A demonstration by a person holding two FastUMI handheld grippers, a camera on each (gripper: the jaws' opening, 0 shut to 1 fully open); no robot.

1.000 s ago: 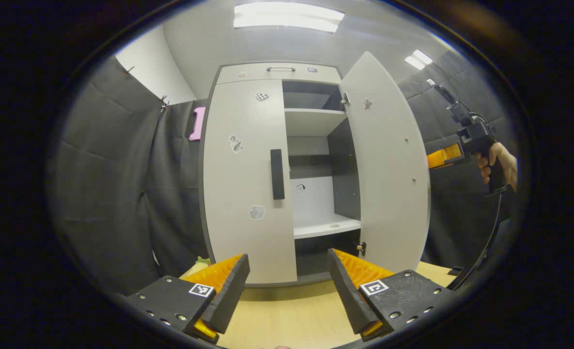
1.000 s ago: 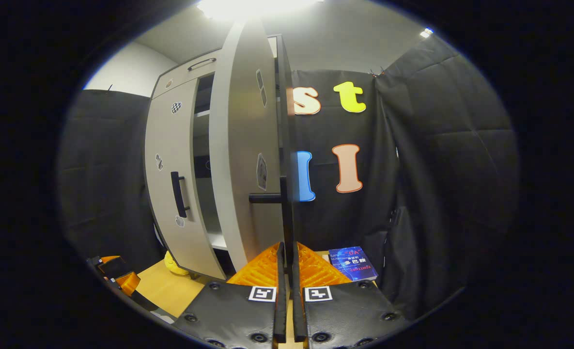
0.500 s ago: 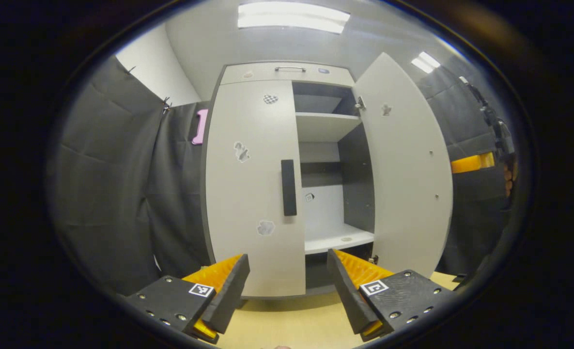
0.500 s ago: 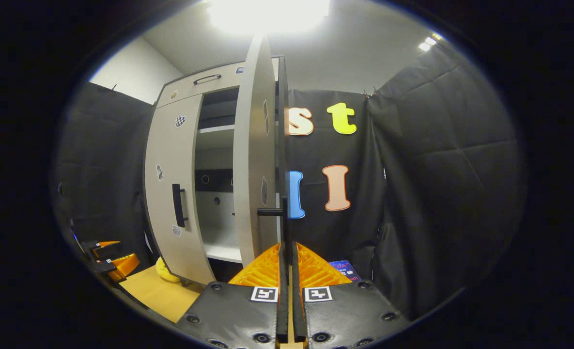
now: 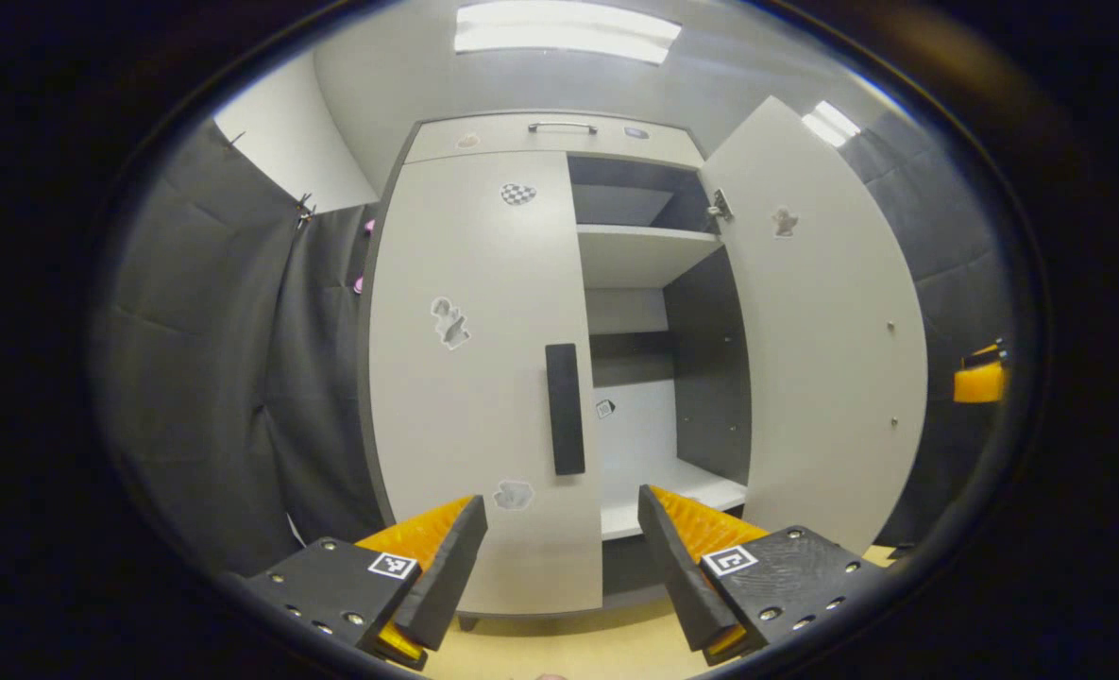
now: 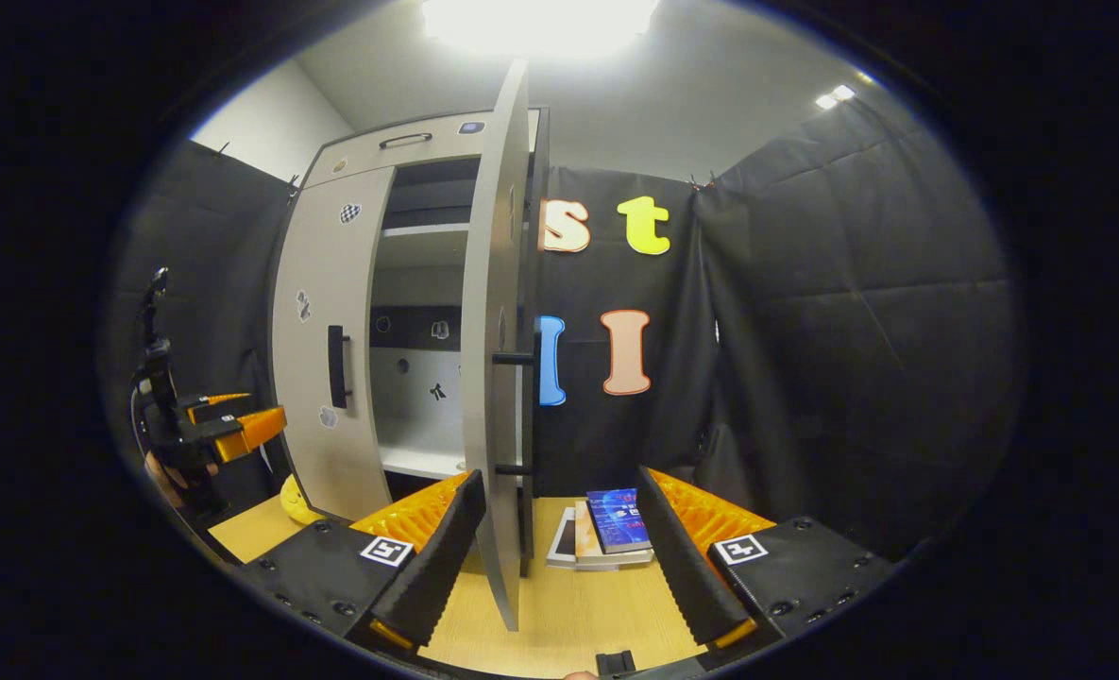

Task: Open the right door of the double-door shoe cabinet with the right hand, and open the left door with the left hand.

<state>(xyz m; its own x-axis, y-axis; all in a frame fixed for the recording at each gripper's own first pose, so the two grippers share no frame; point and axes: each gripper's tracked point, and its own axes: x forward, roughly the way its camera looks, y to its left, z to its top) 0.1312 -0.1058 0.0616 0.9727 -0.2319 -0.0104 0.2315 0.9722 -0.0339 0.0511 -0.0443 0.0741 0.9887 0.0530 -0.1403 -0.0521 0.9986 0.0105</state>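
The white shoe cabinet's left door (image 5: pixel 474 378) is closed, its black vertical handle (image 5: pixel 565 408) straight ahead of my left gripper (image 5: pixel 559 534), which is open and holds nothing. The right door (image 5: pixel 823 331) is swung wide, baring the shelves (image 5: pixel 644 255). In the right gripper view that right door (image 6: pixel 495 312) stands edge-on with its black handle (image 6: pixel 529 406) just ahead of my right gripper (image 6: pixel 559 505), open, fingers apart from the door. The left gripper (image 6: pixel 238 425) shows far left before the closed left door (image 6: pixel 328 312). The right gripper (image 5: pixel 979 378) peeks past the open door.
The cabinet stands on a light wooden table (image 6: pixel 578 604). A stack of books (image 6: pixel 606 529) lies on it behind the open door. A yellow object (image 6: pixel 293 496) sits by the cabinet's left foot. Black cloth walls close in on both sides.
My right gripper has opened, let go of the right door's handle and drawn back. The right door swung wider. My left gripper has moved closer to the left door's handle.
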